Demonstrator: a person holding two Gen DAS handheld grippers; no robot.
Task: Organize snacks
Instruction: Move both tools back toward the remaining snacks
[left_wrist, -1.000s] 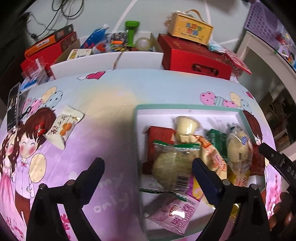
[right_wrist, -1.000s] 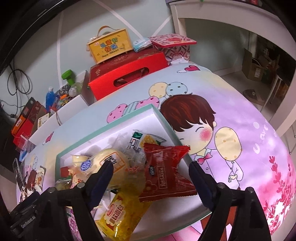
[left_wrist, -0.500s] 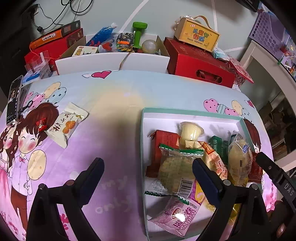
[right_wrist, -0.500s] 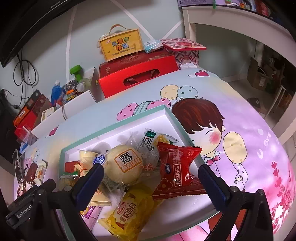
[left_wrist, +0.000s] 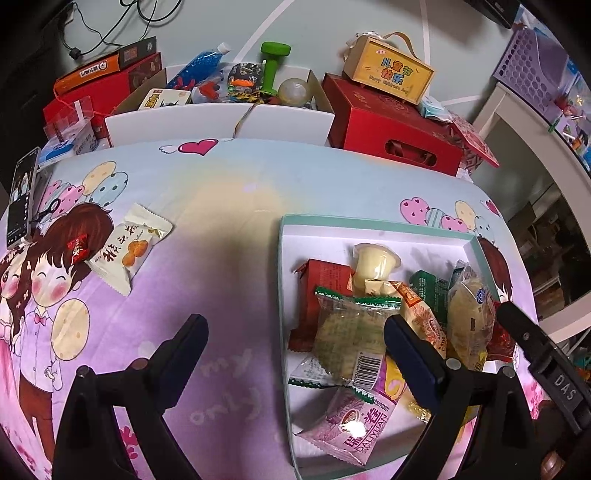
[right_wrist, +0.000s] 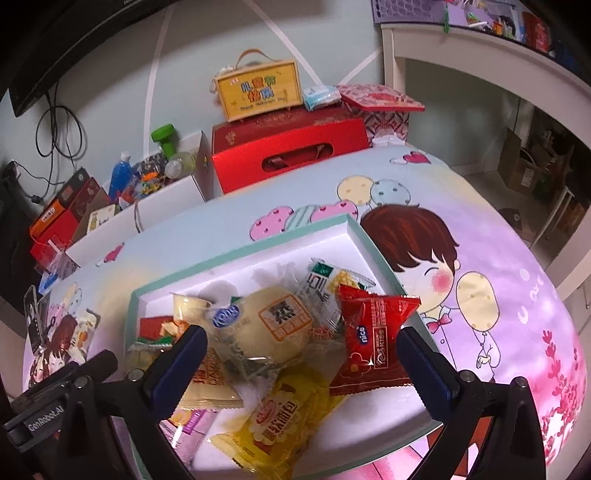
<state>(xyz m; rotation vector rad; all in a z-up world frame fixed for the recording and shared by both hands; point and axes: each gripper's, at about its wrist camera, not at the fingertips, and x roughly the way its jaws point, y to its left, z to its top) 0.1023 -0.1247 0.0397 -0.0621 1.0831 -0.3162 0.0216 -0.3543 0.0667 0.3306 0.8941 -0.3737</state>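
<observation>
- Right gripper (right_wrist: 301, 363): jaws wide apart, just finished opening, nothing clamped. It hangs over the near end of the tray (right_wrist: 236, 254), pointing down at the snack pile.
- Between its jaws in the right wrist view: red packet (right_wrist: 373, 347) at 3 o'clock of the pile, lying on the other snacks, clear of both pads. Yellow bread bag (right_wrist: 284, 417) at 6 o'clock, nearest the camera.
- Round bun in clear wrap (right_wrist: 275, 325) at pile centre; pale jelly cup (right_wrist: 190, 306) at 10 o'clock of it.
- Left gripper (left_wrist: 295, 347): jaws wide apart, empty. Left jaw over bare tablecloth, right jaw over the tray's near half.
- Left wrist view, tray contents near to far: pink packet (left_wrist: 351, 424) at the near edge, green-trimmed clear packet with a round cake (left_wrist: 349, 339) above it, red carton (left_wrist: 321, 284) at 11 o'clock, jelly cup at the top of the pile.
- Two snacks are outside the tray on the table (left_wrist: 236, 229): white packet with orange print (left_wrist: 127, 249) at 9 o'clock of the tray, well apart from it; small red candy (left_wrist: 78, 248) just left of that packet.
- Phone (left_wrist: 22, 199) at the table's far-left edge.
- Beyond the table: white open box of odds and ends (left_wrist: 221, 122) at 12 o'clock, red gift box (left_wrist: 395, 133) at 1 o'clock with a small yellow handled box (left_wrist: 388, 75) on top.
</observation>
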